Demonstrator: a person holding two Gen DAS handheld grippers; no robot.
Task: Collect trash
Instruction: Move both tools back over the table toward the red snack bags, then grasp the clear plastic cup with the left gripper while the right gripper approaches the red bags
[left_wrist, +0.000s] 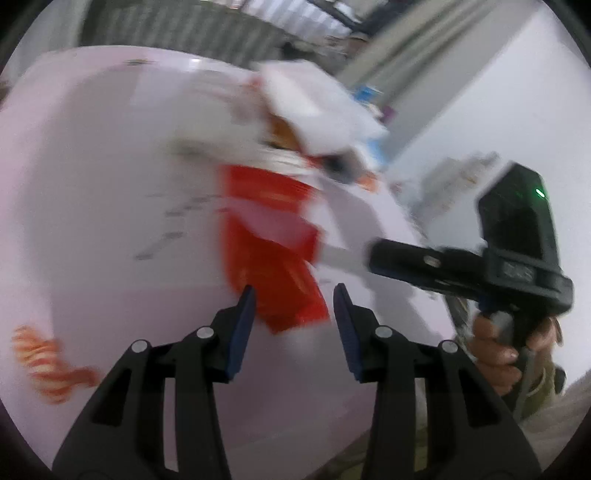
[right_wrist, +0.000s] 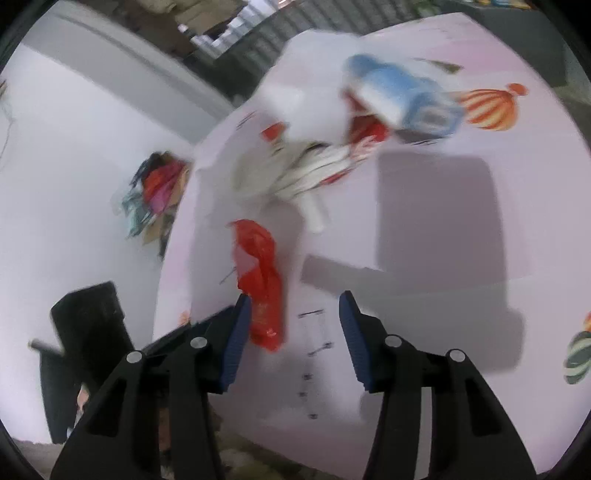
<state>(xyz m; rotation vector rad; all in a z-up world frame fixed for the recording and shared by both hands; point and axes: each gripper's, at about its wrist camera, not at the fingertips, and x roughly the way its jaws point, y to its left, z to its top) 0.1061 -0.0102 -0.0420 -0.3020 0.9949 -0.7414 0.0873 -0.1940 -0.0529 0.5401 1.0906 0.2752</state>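
A crumpled red plastic bag (left_wrist: 273, 258) is seen lying on the pale pink surface (left_wrist: 110, 184). It is flanked by the left tongs (left_wrist: 294, 295) and right tongs (right_wrist: 295, 302), both part-open and gripping nothing.

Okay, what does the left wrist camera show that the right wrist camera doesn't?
Only the left wrist view shows the person's hand gripping the other gripper's handle. Only the right wrist view shows the blue-and-white pack, the whole balloon print and the pile on the floor. Both show the red plastic bag on the pink tablecloth, with open jaws around its near end.
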